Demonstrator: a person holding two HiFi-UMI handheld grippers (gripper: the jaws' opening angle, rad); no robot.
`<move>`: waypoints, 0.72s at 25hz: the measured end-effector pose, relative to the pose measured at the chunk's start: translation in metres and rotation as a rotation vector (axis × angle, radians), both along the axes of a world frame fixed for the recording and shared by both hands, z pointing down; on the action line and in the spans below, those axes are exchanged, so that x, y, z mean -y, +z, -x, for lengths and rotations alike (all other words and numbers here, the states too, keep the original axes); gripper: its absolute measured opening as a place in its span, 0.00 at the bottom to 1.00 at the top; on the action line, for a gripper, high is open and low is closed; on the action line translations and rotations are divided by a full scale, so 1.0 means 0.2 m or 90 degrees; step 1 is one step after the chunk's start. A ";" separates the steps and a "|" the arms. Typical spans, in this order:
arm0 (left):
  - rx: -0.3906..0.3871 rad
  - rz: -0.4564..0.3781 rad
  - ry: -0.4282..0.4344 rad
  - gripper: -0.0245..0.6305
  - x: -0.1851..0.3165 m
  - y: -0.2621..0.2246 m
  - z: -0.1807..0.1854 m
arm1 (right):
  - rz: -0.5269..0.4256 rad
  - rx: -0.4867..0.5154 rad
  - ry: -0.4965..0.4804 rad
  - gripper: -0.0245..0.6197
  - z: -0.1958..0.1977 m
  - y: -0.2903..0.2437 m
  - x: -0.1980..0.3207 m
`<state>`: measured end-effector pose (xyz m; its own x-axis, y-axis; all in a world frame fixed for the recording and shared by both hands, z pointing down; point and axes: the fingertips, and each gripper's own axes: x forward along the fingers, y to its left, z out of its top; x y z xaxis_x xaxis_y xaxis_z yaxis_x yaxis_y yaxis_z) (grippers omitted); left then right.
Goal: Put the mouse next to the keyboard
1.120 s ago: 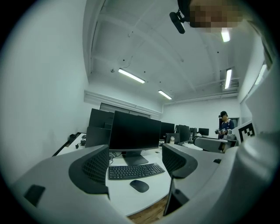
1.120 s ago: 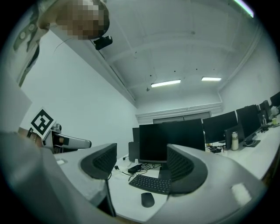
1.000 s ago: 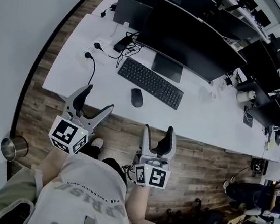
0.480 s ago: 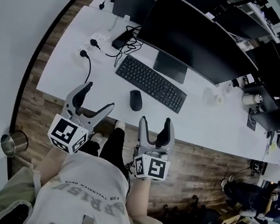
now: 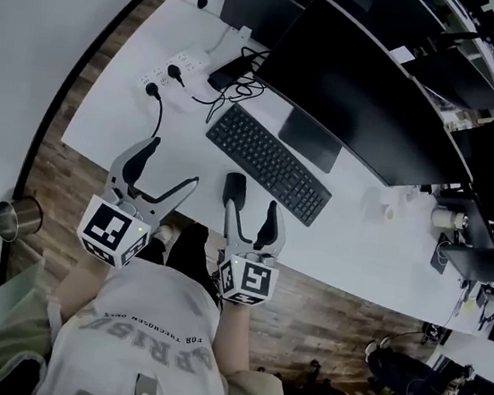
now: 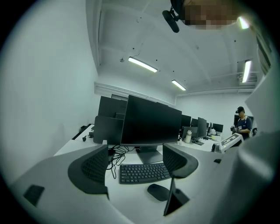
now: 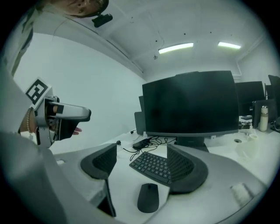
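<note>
A black mouse (image 5: 235, 182) lies on the white desk (image 5: 119, 107), just in front of the black keyboard (image 5: 268, 161) and a little apart from it. My right gripper (image 5: 251, 214) is open at the desk's near edge, its left finger overlapping the mouse in the head view. In the right gripper view the mouse (image 7: 148, 197) lies low between the spread jaws of the right gripper (image 7: 142, 164), with the keyboard (image 7: 151, 164) beyond. My left gripper (image 5: 168, 169) is open and empty at the desk edge, left of the mouse. Its own view shows the mouse (image 6: 159, 191) and keyboard (image 6: 144, 172).
A large dark monitor (image 5: 370, 82) stands behind the keyboard. A power strip (image 5: 169, 69) with plugs and cables lies at the desk's far left. A metal bin (image 5: 8, 217) stands on the wooden floor. More desks with monitors run off to the right.
My right gripper has moved forward and left, from over the floor to the desk edge by the mouse. The left gripper has stayed about where it was.
</note>
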<state>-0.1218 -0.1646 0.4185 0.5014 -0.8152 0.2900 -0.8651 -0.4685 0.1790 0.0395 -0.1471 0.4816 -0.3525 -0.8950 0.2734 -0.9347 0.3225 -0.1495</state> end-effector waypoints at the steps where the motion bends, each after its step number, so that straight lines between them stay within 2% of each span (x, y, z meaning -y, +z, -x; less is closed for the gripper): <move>1: 0.002 0.003 -0.006 0.60 0.02 0.01 0.00 | 0.016 -0.004 -0.007 0.58 0.00 0.06 0.02; 12: 0.025 0.024 -0.047 0.60 0.14 0.03 -0.06 | 0.206 -0.078 -0.051 0.58 0.01 0.68 0.14; 18: 0.036 0.029 -0.054 0.60 0.16 0.07 -0.10 | 0.290 -0.086 -0.088 0.58 0.04 0.90 0.13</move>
